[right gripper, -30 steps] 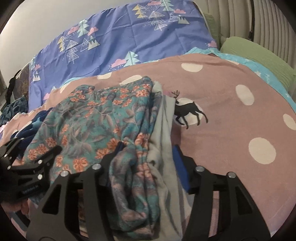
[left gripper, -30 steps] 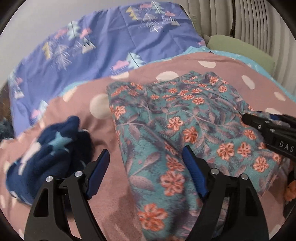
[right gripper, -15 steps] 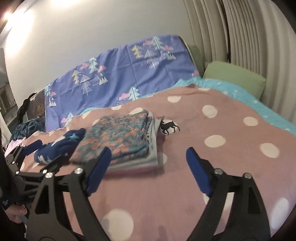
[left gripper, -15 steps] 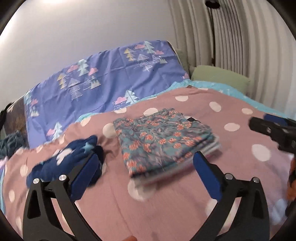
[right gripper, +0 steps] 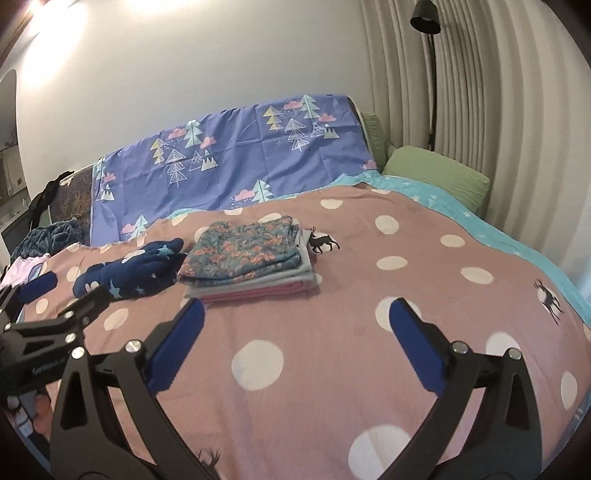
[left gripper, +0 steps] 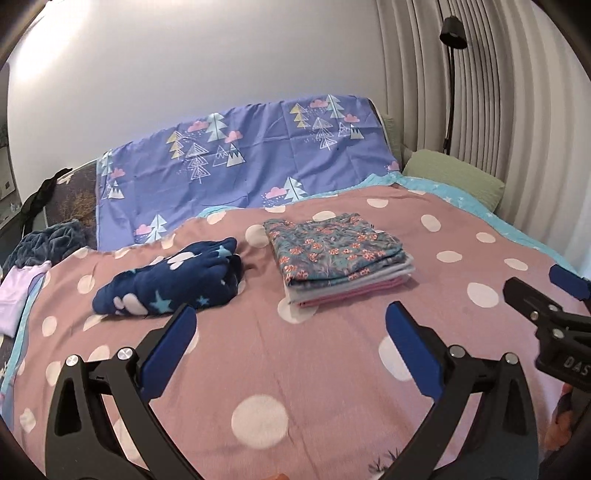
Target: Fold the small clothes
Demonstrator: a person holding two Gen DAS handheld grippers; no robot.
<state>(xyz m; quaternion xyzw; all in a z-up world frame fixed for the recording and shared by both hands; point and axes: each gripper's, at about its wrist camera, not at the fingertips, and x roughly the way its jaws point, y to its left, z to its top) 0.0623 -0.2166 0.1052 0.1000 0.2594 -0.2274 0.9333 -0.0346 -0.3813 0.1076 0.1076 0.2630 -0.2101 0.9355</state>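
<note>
A folded stack of small clothes (left gripper: 332, 254) lies mid-bed with a teal garment with orange flowers on top and grey and pink layers under it; it also shows in the right wrist view (right gripper: 247, 254). To its left lies a crumpled navy garment with stars (left gripper: 173, 280) (right gripper: 129, 273). My left gripper (left gripper: 291, 312) hangs open above the bedspread, short of the stack, nothing between its fingers. My right gripper (right gripper: 297, 304) is beside it on the right, its jaws opening and empty.
A pink spotted bedspread (left gripper: 295, 369) covers the bed. A purple tree-print sheet (left gripper: 240, 166) hangs over the headboard. A green pillow (left gripper: 450, 173) lies at the far right, a lilac garment (left gripper: 18, 295) at the left edge. Curtains and a black lamp (left gripper: 452, 33) stand behind.
Both grippers let go of the floral garment, opened wide, and drew back and up from the stack. The garment now lies folded on top of the stack.
</note>
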